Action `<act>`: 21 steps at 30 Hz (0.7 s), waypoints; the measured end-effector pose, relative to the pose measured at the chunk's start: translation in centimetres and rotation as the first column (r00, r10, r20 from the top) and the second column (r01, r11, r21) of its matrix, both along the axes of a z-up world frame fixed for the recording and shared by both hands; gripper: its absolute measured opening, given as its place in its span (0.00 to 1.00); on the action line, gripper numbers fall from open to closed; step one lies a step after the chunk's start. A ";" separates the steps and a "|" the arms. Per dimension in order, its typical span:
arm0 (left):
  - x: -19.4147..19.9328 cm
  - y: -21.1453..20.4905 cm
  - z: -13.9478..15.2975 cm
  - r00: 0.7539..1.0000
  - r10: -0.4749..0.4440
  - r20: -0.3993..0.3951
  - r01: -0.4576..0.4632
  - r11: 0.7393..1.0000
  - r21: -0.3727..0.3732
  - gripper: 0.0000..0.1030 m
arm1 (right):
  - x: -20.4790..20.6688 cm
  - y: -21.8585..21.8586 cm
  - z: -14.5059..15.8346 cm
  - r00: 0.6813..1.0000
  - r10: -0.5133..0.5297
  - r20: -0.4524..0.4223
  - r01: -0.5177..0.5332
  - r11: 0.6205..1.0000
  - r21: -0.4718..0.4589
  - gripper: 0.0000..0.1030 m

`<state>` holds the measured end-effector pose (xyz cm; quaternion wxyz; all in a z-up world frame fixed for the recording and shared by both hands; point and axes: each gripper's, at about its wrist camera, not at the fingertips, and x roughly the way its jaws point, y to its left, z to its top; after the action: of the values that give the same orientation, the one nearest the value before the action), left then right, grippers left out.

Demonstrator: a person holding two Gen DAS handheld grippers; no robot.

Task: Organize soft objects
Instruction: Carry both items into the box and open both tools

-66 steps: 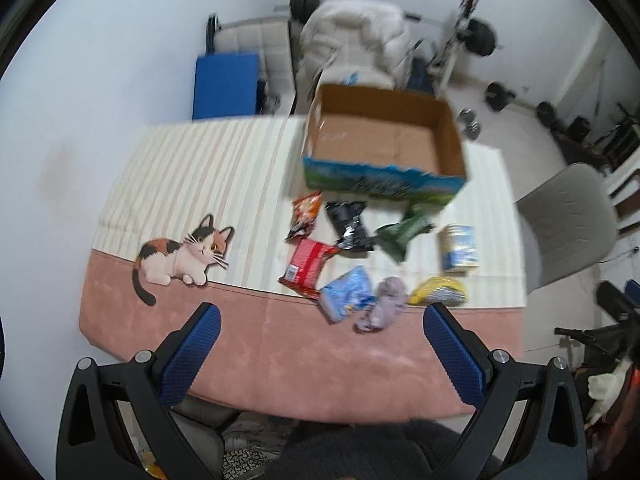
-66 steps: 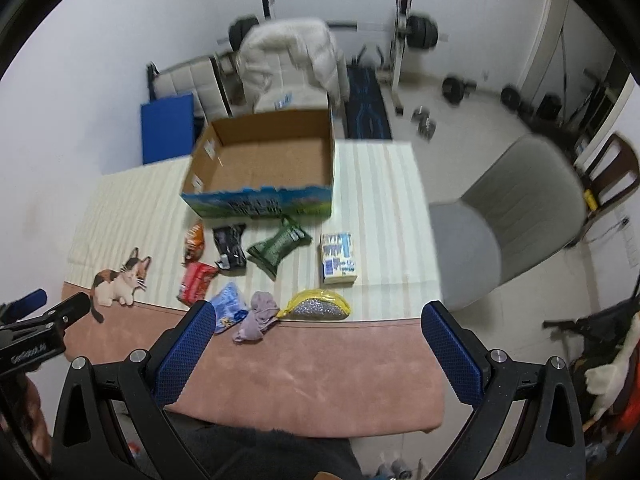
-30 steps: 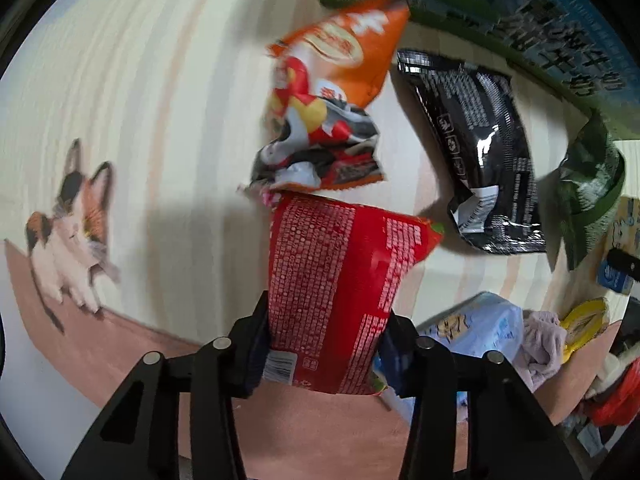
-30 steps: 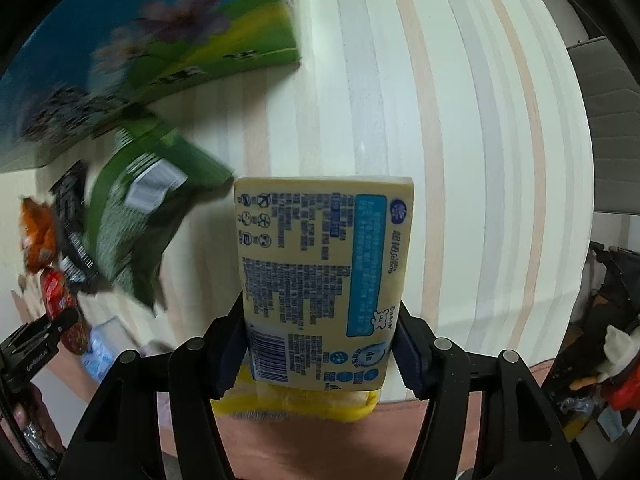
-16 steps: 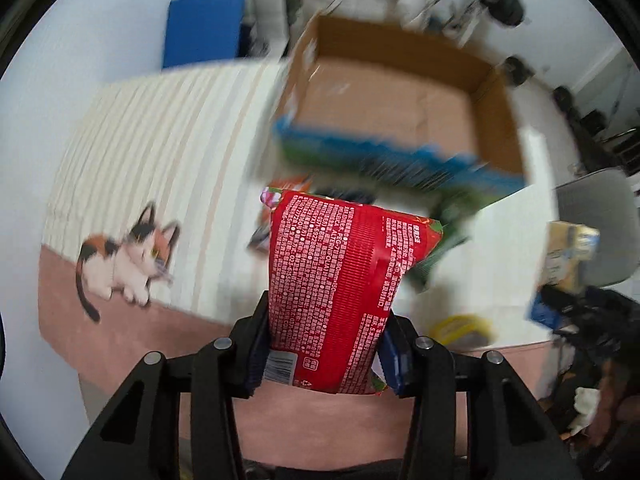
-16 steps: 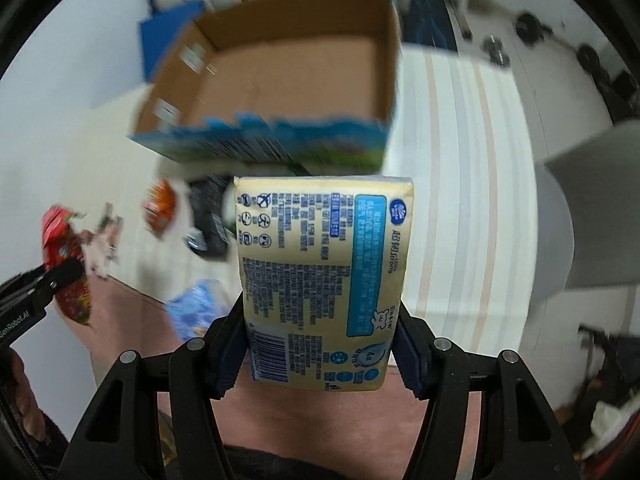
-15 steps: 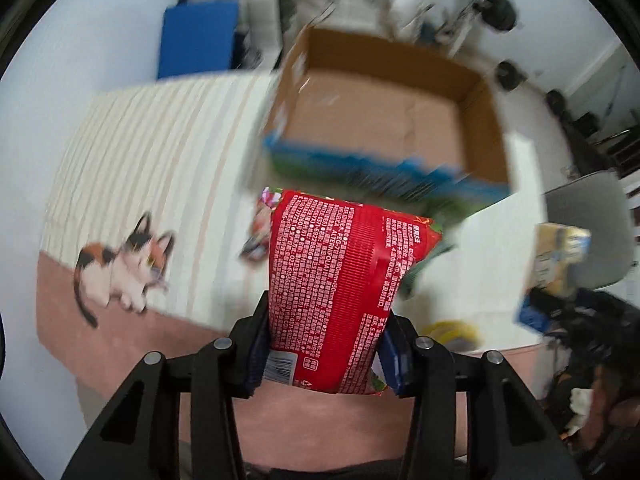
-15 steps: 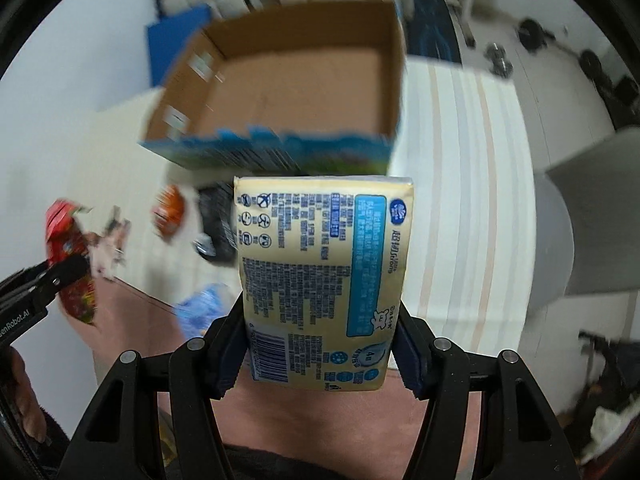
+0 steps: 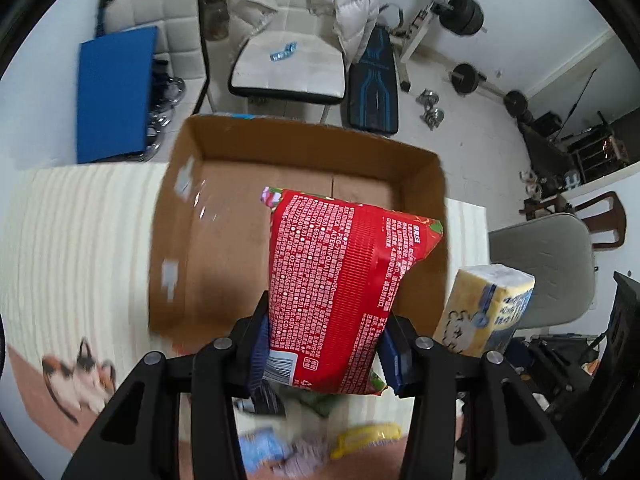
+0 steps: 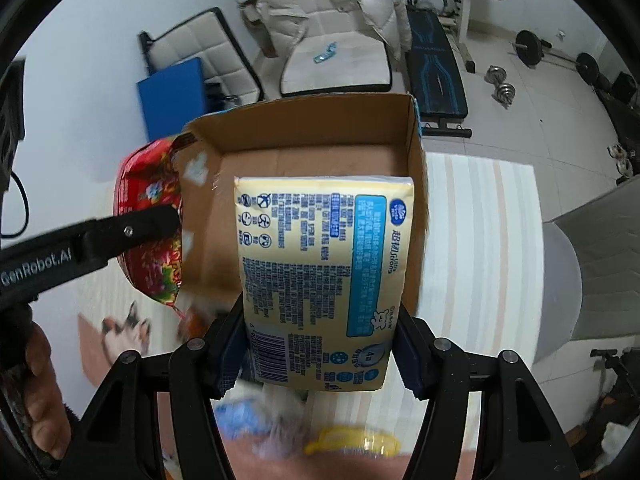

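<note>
My left gripper [image 9: 324, 350] is shut on a red snack bag [image 9: 344, 280], held over the open cardboard box [image 9: 224, 224], whose brown floor is bare. My right gripper [image 10: 318, 354] is shut on a yellow tissue pack [image 10: 320, 264] with blue print, also above the box [image 10: 304, 136]. The tissue pack [image 9: 486, 312] shows at the right of the left wrist view. In the right wrist view the red bag [image 10: 150, 216] and the left gripper's black arm [image 10: 80, 248] hang at the box's left wall.
Blurred below both grippers lie a blue packet [image 10: 244, 412], a greyish cloth [image 9: 300, 456] and a yellow item [image 10: 352, 446] on the striped tablecloth [image 9: 72, 248] with its cat print [image 9: 76, 376]. A grey chair [image 9: 548, 264] stands right; gym gear and a jacket-draped chair [image 9: 296, 64] behind.
Both grippers rose from the table with their packs and moved toward the box. The box now fills the middle of each view and the loose items have dropped to the bottom edge.
</note>
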<state>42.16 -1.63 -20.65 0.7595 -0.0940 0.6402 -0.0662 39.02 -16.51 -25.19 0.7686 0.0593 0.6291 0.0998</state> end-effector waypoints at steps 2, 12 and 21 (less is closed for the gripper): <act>2.7 -0.4 -2.1 0.999 -0.017 -0.035 0.018 1.000 0.008 0.42 | 3.2 0.6 -2.4 0.999 -0.010 -0.036 0.009 1.000 -0.013 0.64; 10.4 -1.9 -13.7 0.962 -0.066 -0.264 0.049 0.996 -0.070 0.42 | 11.8 1.6 -11.9 0.989 -0.032 -0.145 0.019 0.995 -0.095 0.64; 11.9 -3.7 -16.9 0.940 -0.118 -0.319 0.100 0.992 -0.071 0.43 | 14.1 1.9 -15.5 0.979 -0.045 -0.197 0.020 0.992 -0.125 0.64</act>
<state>54.05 -5.34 -37.51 0.6371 -0.0881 0.7580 -0.1090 53.12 -14.61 -40.65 0.7054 0.0321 0.7069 0.0419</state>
